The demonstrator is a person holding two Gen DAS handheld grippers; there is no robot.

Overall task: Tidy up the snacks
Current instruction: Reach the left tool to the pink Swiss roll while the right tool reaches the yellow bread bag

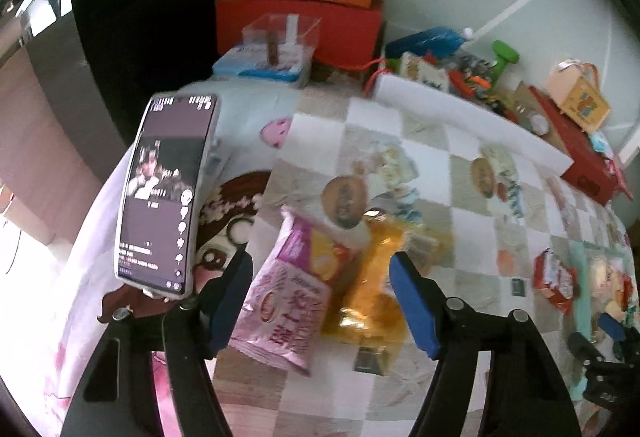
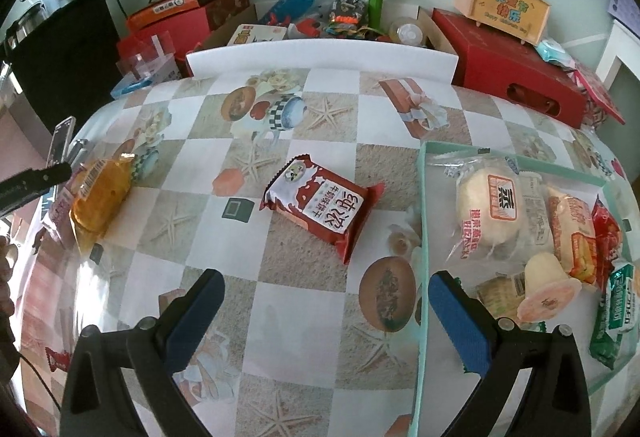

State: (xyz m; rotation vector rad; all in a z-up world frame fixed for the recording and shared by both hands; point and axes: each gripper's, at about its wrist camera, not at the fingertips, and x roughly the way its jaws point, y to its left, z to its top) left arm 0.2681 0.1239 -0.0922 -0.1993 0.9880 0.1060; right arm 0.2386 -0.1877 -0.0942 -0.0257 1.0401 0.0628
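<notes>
- Left wrist view: the left gripper [image 1: 322, 303] hangs over a pink crinkled snack bag [image 1: 286, 301] and an orange-yellow clear snack packet [image 1: 370, 289] lying side by side on the checkered tablecloth [image 1: 460, 177]. Both lie between the spread jaws; the pads do not press them.
- A lit phone [image 1: 166, 193] stands left of them.
- Right wrist view: the right gripper [image 2: 326, 317] is wide and empty. A red and white snack pack [image 2: 320, 207] lies ahead, and the clear green-rimmed tray [image 2: 424, 237] of snacks is at the right.

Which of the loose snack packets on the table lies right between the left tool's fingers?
The orange packet, and beside it the pink packet. The red packet lies alone mid-table, away from both tools' fingers.
</notes>
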